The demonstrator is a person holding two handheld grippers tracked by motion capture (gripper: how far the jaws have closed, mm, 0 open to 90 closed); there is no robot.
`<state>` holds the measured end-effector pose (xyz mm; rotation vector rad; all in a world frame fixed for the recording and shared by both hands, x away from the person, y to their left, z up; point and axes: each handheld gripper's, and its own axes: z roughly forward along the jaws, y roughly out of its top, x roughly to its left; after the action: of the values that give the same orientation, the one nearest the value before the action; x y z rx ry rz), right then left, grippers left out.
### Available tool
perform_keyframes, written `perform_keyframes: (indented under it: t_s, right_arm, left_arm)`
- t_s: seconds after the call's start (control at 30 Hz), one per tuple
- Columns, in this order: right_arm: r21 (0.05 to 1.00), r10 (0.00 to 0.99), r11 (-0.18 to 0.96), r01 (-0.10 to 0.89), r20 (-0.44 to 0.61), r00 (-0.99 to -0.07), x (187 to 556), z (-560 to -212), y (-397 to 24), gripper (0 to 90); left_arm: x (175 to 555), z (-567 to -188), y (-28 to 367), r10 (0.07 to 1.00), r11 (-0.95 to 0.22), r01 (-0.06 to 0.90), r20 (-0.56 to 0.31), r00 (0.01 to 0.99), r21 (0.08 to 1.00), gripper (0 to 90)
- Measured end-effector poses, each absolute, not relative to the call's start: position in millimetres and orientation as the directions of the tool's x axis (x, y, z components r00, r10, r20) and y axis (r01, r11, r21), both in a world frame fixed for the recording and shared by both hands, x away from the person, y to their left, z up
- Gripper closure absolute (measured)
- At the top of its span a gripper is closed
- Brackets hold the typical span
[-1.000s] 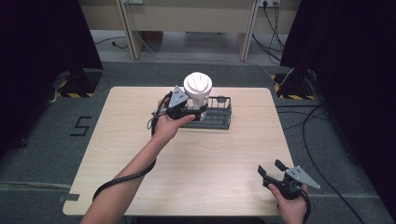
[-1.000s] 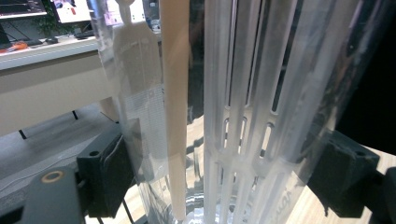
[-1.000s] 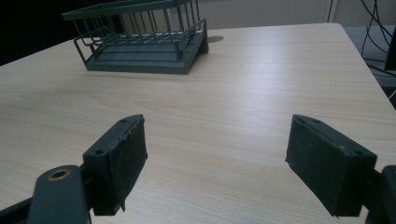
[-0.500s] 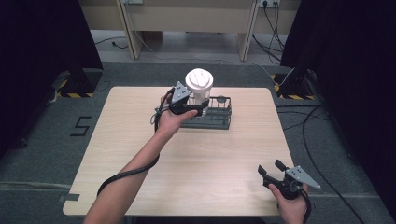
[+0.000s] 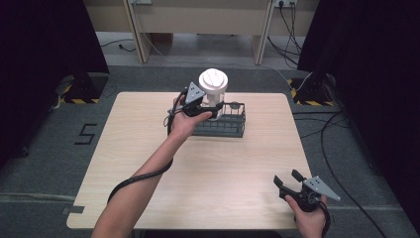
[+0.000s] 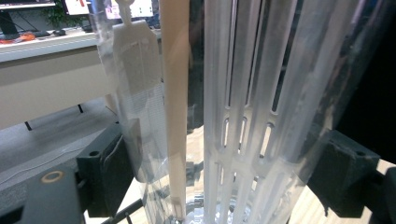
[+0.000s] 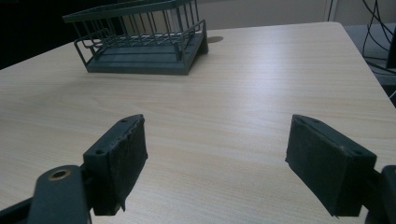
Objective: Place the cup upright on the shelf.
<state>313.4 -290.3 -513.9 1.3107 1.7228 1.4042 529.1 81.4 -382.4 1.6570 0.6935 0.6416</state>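
Clear plastic filled the space between the jaws of the left gripper (image 5: 207, 110), which a person held at the end of an outstretched forearm, well forward over the wooden table (image 5: 148, 148). Its fingers (image 6: 105, 175) were clamped on a tall see-through container (image 5: 213, 91) with a white lid, one pad pressing each side of the ribbed wall; the container stood upright above the left end of a dark wire basket (image 5: 225, 124), though whether it touched the basket could not be told. Farther right, near the table's front corner, the right gripper (image 5: 289, 181) rested low in the other hand, jaws spread wide and holding nothing, pointed towards the basket well away.
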Motion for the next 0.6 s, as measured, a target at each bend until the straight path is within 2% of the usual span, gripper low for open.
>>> perform_keyframes:
  t_s: [0.6]
  right_arm:
    - [0.941,0.914,-0.022,0.337,0.155,-0.374,313,-514,-291,20.8]
  left_arm:
    - [547,-389,70,0.758,-0.152,0.136,0.027,0.652,0.979,17.6]
